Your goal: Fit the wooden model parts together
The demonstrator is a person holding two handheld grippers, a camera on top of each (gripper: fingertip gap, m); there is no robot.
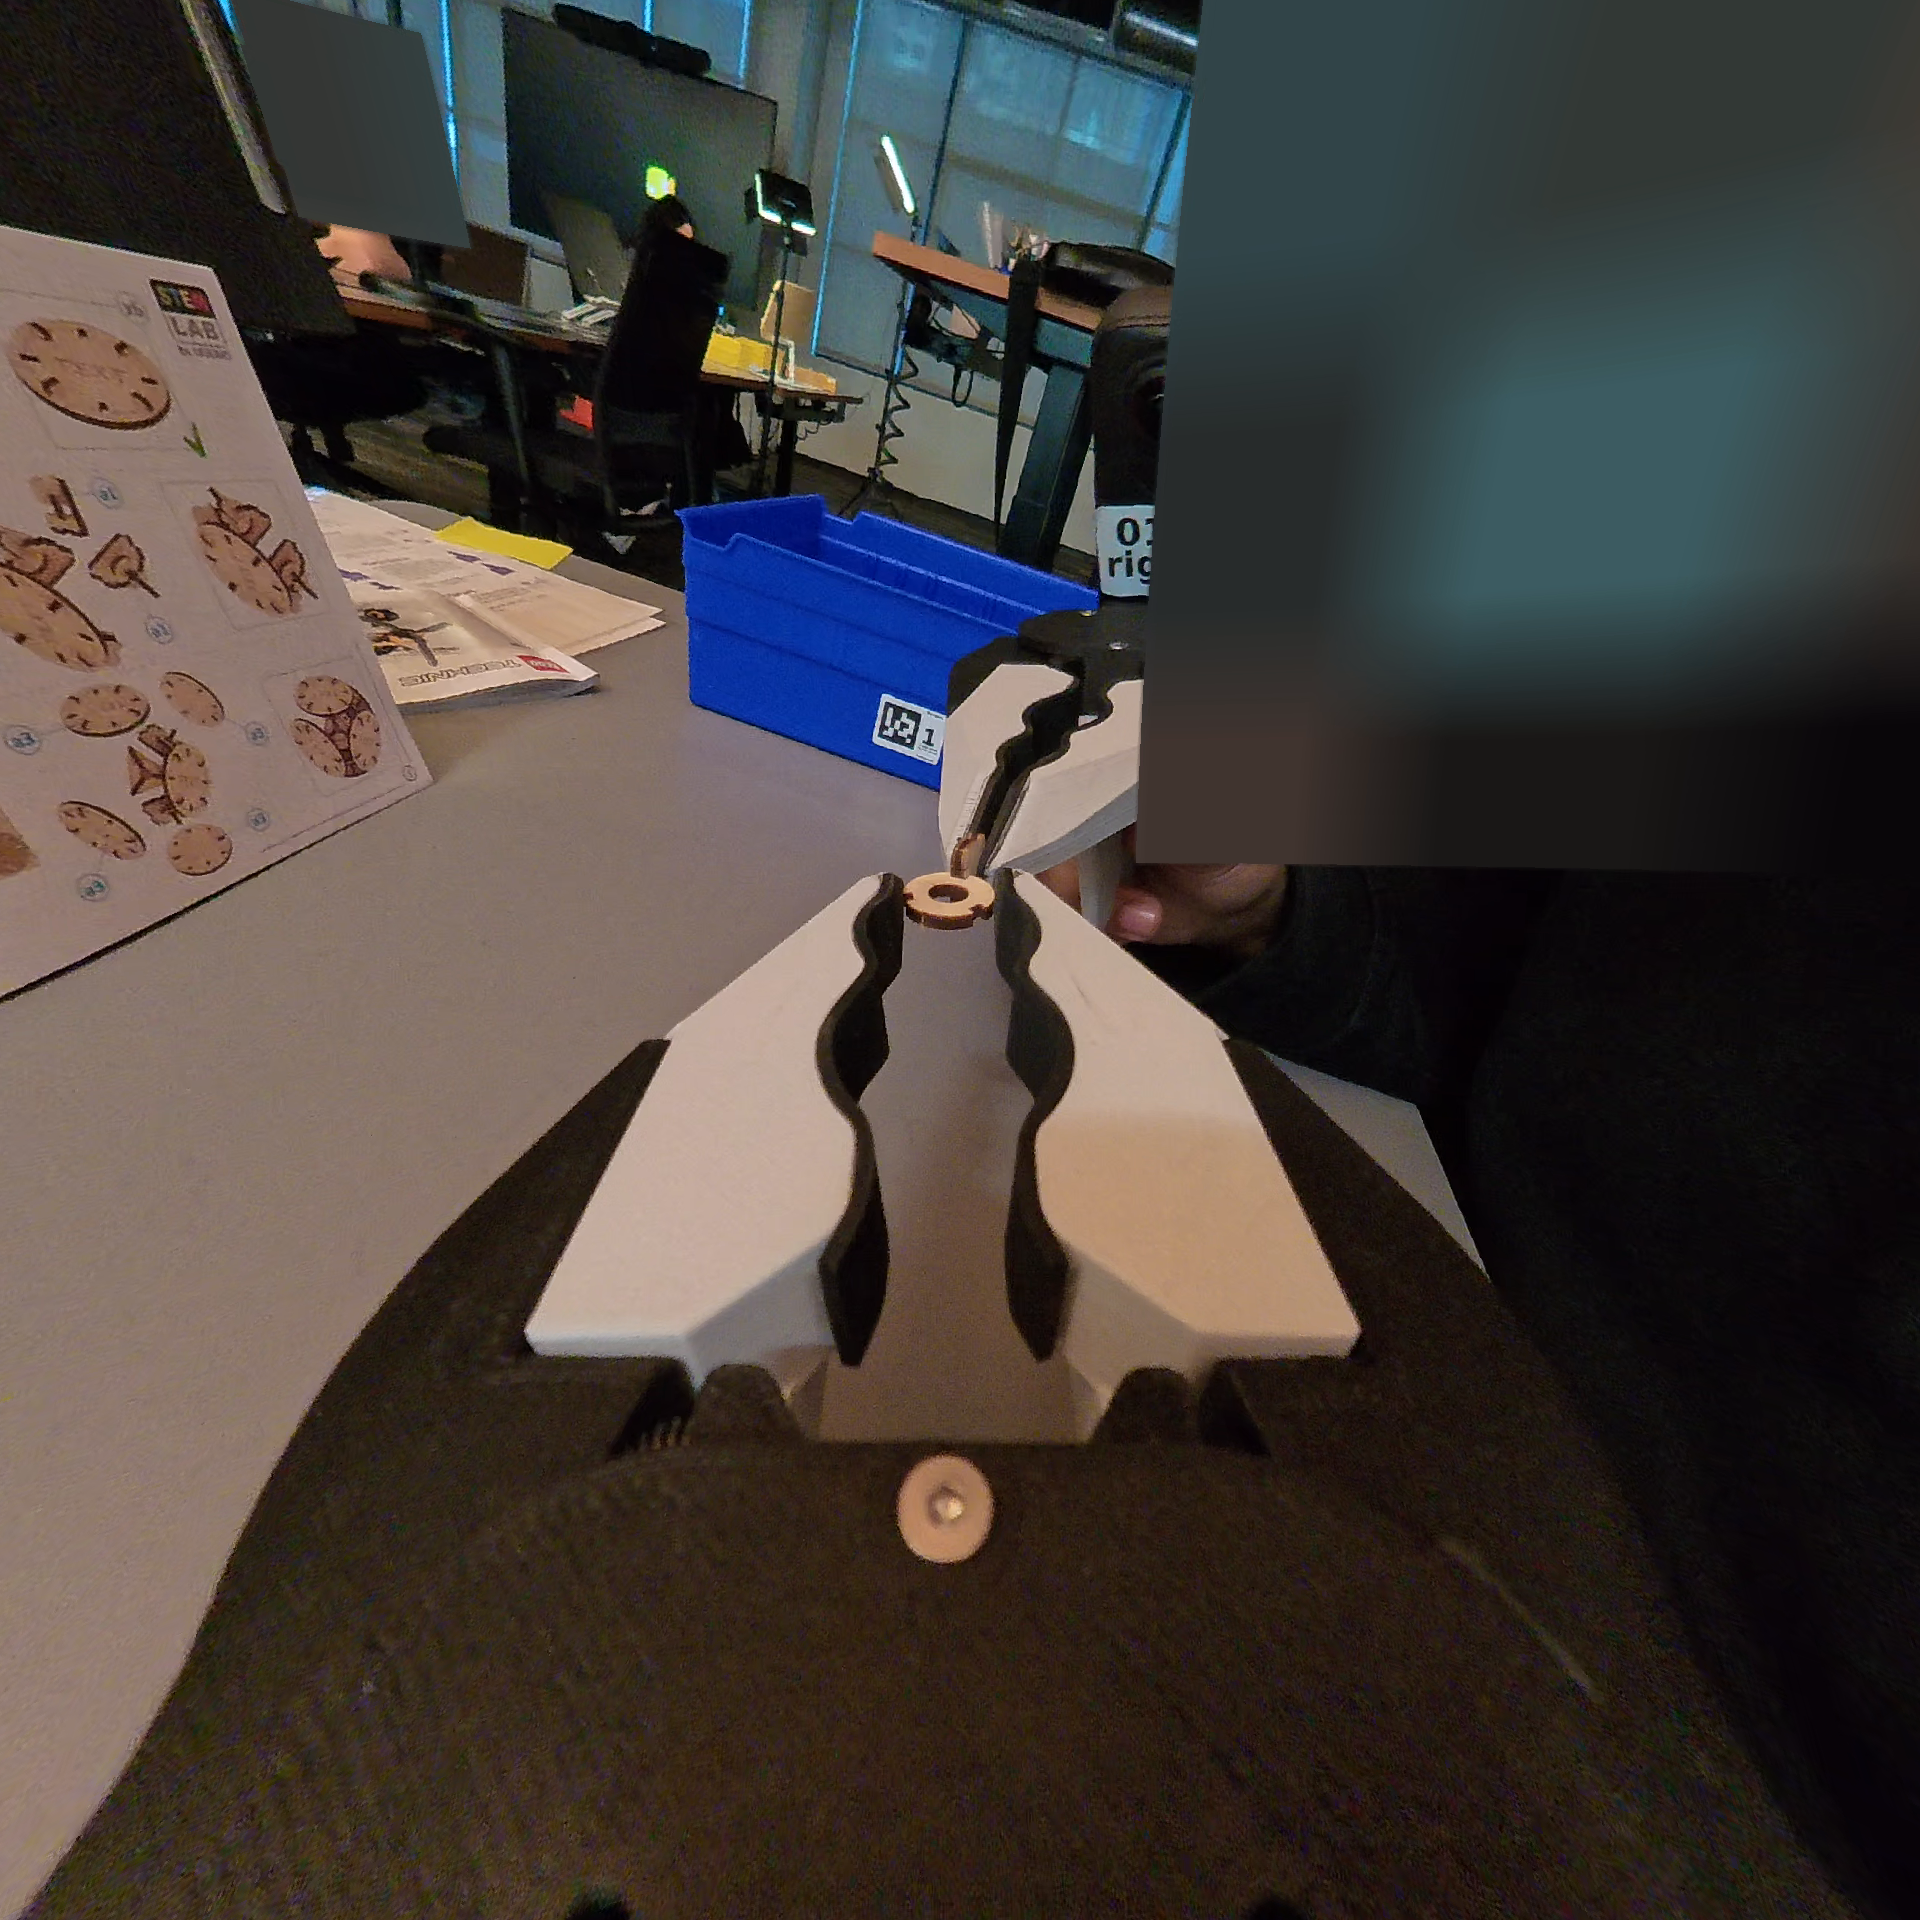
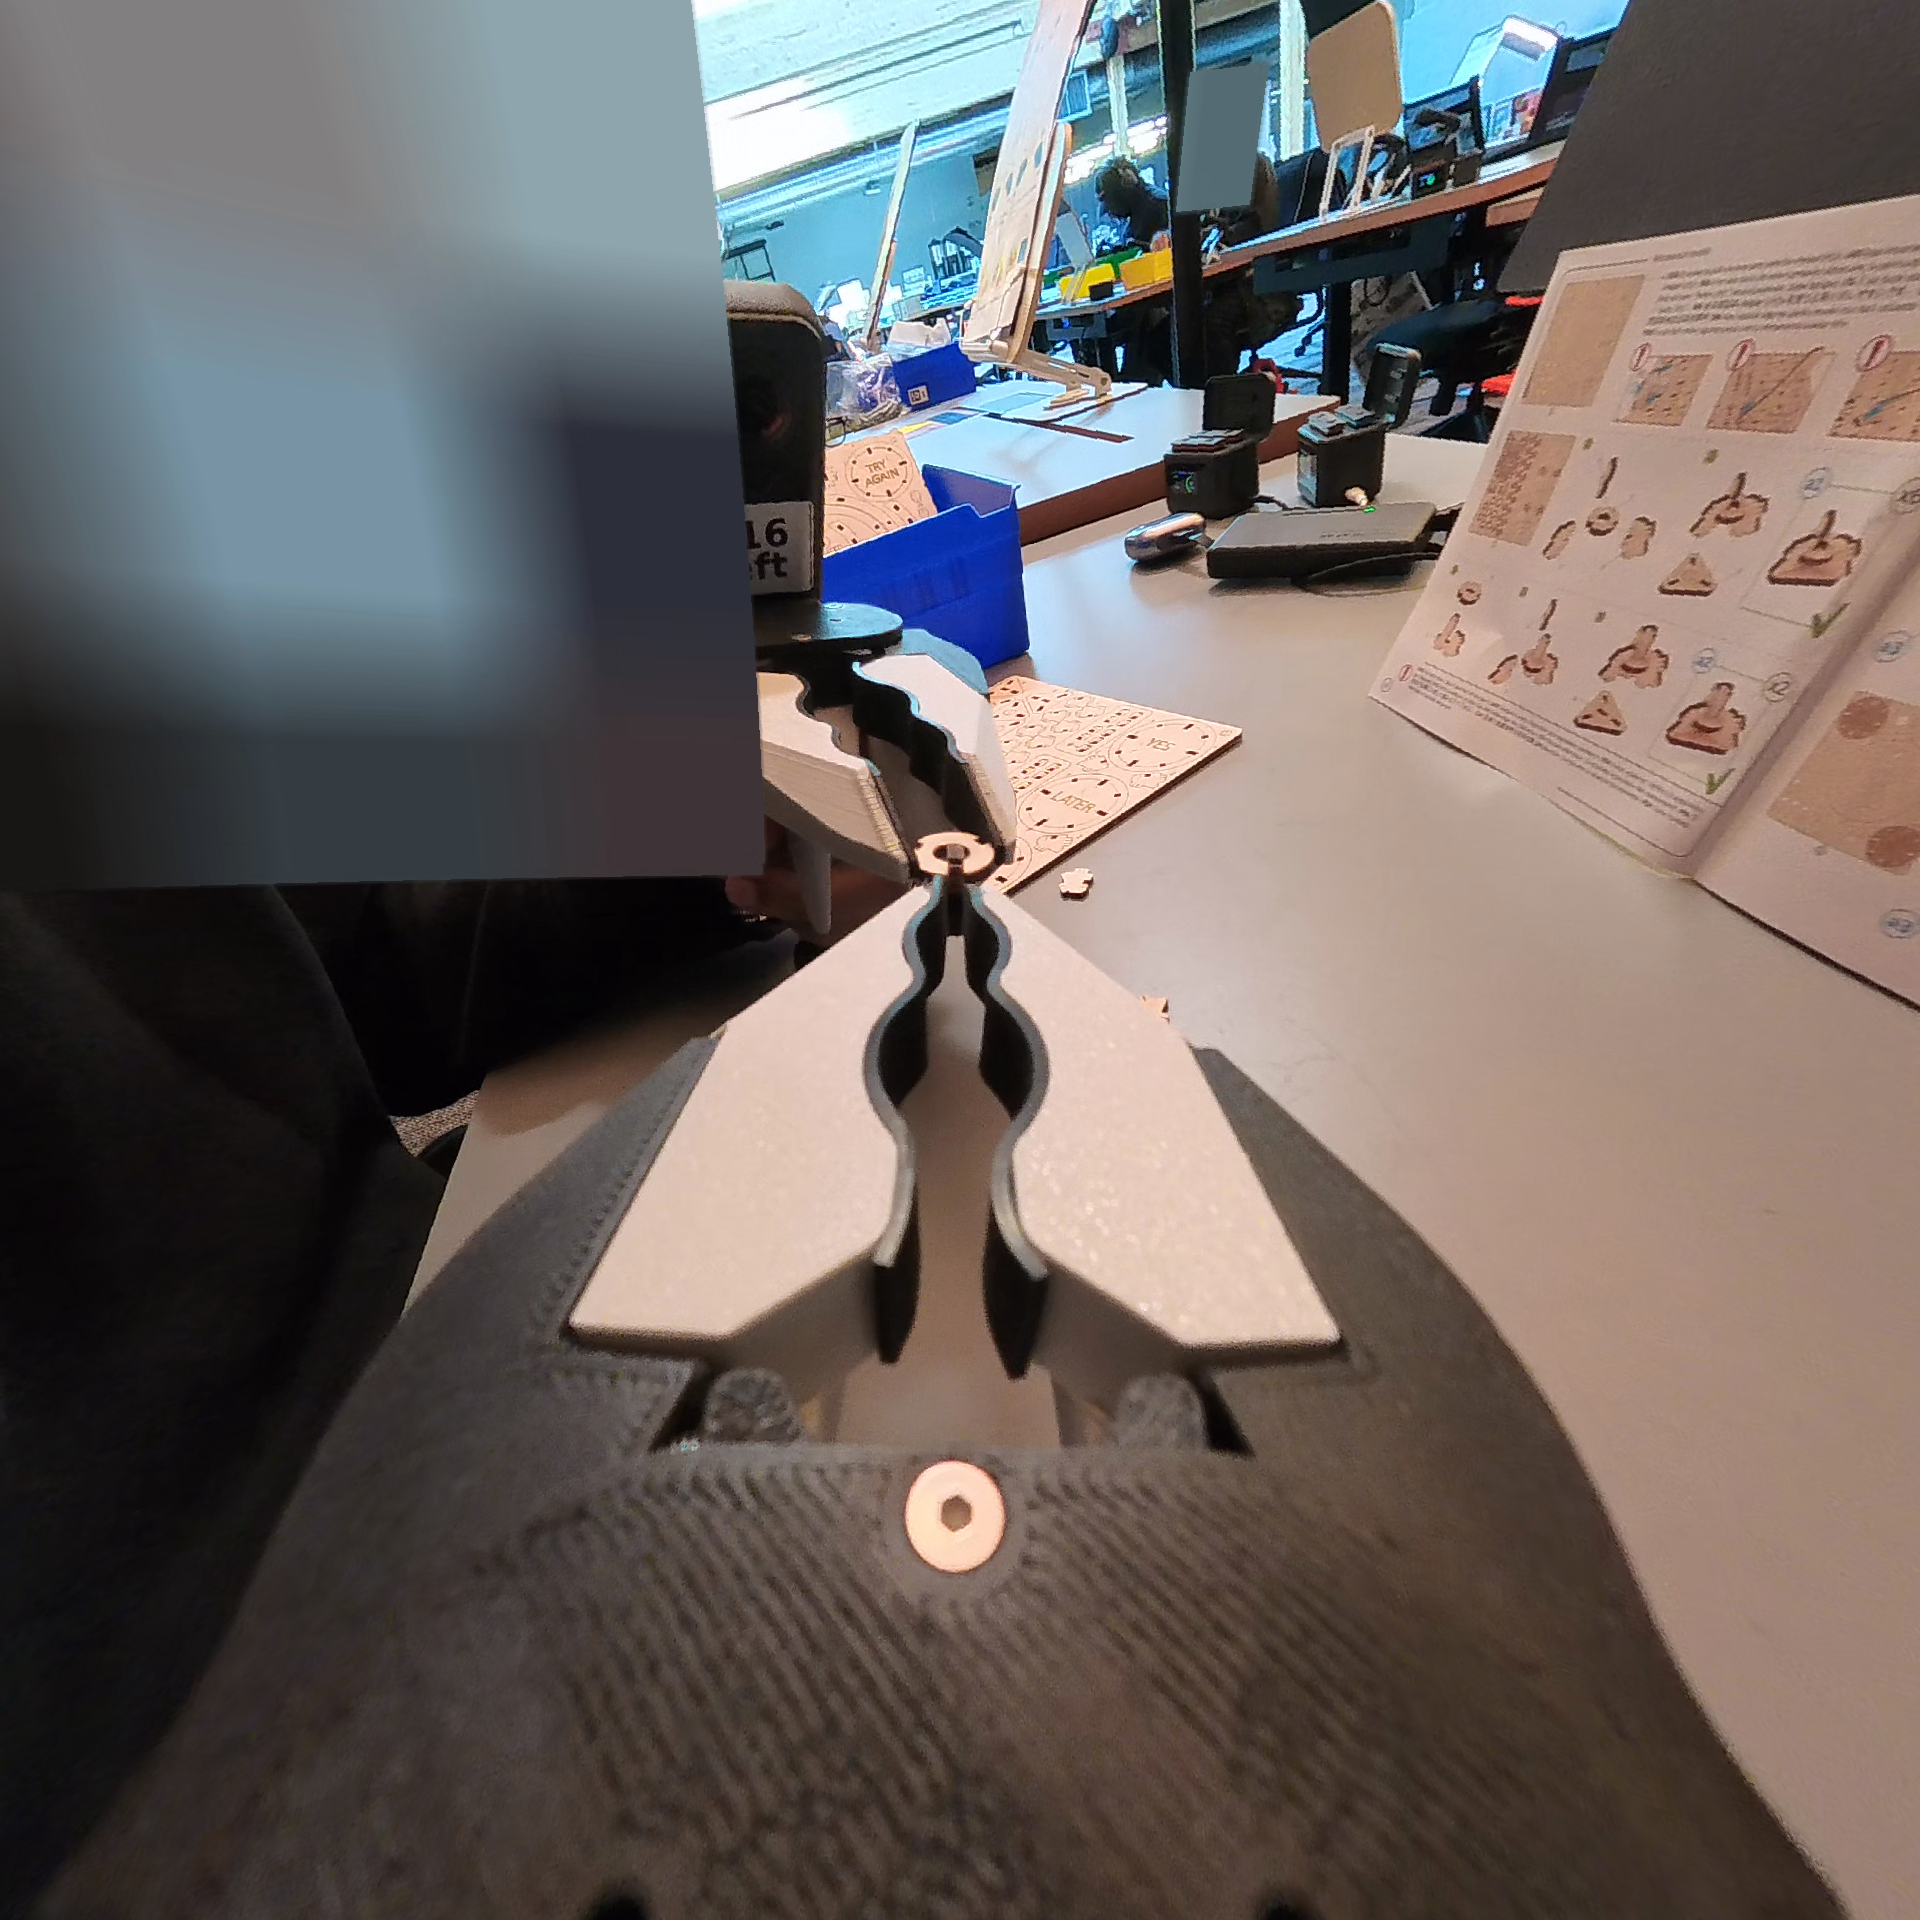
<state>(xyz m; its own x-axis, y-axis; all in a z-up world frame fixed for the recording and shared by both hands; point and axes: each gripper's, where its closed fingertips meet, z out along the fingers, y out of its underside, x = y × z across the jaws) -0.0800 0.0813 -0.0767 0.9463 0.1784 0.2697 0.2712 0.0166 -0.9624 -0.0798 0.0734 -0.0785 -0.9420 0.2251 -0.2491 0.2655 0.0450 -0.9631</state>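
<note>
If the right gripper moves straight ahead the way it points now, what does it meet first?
Most likely the small wooden ring held in the left gripper. The thin wooden piece pinched in the right gripper already points at the ring's hole, though their exact separation is unclear.

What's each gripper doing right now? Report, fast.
Left gripper: closed on a small notched wooden ring, held flat between its fingertips.
Right gripper: closed on a thin wooden piece, just above the ring.
</note>
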